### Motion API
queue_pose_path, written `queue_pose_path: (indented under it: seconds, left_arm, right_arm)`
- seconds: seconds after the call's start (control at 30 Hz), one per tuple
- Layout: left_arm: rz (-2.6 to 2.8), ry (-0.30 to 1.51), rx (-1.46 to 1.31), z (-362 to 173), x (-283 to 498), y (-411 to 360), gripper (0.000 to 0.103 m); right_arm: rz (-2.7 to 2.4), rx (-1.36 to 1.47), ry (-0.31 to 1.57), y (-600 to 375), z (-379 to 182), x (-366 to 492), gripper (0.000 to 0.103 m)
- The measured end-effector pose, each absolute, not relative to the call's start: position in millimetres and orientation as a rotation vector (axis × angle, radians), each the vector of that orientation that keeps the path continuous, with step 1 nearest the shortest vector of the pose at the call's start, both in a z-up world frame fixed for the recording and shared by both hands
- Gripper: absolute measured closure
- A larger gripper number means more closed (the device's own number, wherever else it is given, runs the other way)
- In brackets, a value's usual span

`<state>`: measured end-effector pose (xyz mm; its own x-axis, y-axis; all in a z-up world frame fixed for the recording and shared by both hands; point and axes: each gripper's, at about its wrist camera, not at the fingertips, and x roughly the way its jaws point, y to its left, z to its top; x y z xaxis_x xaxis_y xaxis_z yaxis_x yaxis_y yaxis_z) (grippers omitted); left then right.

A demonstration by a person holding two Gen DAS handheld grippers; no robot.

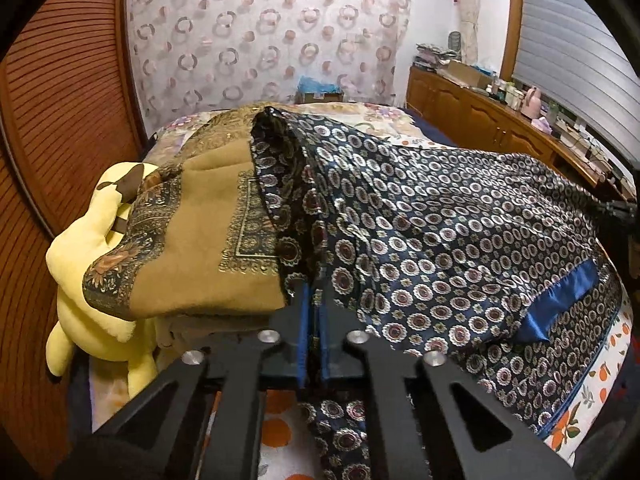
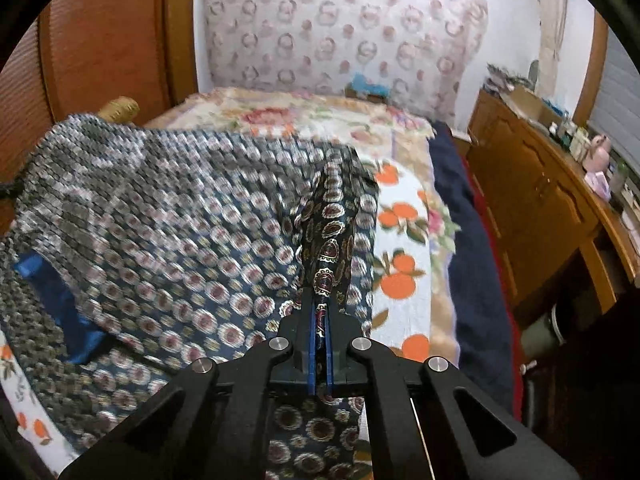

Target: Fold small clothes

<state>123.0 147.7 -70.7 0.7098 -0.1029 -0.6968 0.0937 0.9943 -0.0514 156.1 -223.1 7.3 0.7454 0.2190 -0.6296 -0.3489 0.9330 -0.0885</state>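
We have both grippers clamped on the patterned garment [image 1: 460, 232], a dark blue silky piece printed with small round medallions and trimmed with a plain blue satin band [image 1: 560, 304]. The left gripper [image 1: 314, 300] has its jaws pinched tight on a fold of the cloth at the garment's left edge, beside a tan blanket [image 1: 200, 248] and a yellow plush toy [image 1: 96, 264]. The right gripper [image 2: 320, 316] is likewise closed hard on a bunched ridge of the same garment [image 2: 168, 232] at its right edge, with the orange-print bedsheet [image 2: 404, 264] showing just beyond it

The garment lies across the near part of the bed, its middle draped and partly lifted between our two holds, one strip hanging down under each gripper. A wooden dresser [image 2: 532, 200] stands to the far right, well apart from the work

We judge this to be the start of a fold: both edges are secured, and nothing is folded over yet. The next move calls for raising both holds together, keeping the cloth taut between them, then carrying the held edge over onto the rest and laying it flat. The slippery fabric may slide out of a thin pinch, and the blanket at the left could catch the cloth as we swing it
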Motion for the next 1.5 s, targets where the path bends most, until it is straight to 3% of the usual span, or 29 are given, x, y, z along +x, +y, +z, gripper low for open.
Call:
queue_pose_path:
  seconds: [0.47,1.07,1.13,1.27,1.33,1.4,1.43,1.5]
  left_arm:
    - [-0.218,0.65,-0.095,-22,72,129,0.101]
    - [-0.127,0.799,-0.168,-93,36,150,0.101]
    - [-0.121,0.798,-0.162,-92,37,150,0.101]
    - [-0.118,0.802,-0.151,-92,39,147,0.1]
    - [-0.114,0.799,-0.142,-91,41,146,0.1]
    - [-0.106,0.788,-0.137,-88,41,145,0.081]
    - [-0.103,0.78,-0.138,-88,40,147,0.062]
    - [-0.106,0.771,-0.142,-86,39,147,0.049]
  right_arm:
    - [0.392,-0.055,0.532,-244,48,93,0.102]
    - [0.293,-0.051,0.692,-274,-7,38,0.101]
    - [0.293,-0.072,0.708,-268,-10,40,0.094]
    - [0.292,-0.083,0.687,-264,0,53,0.061]
    - [0.294,-0.08,0.663,-264,9,55,0.056]
    - [0.292,-0.078,0.646,-264,15,49,0.055]
    - [0.293,-0.08,0.637,-263,19,49,0.055]
    - [0.297,-0.083,0.622,-258,25,50,0.054]
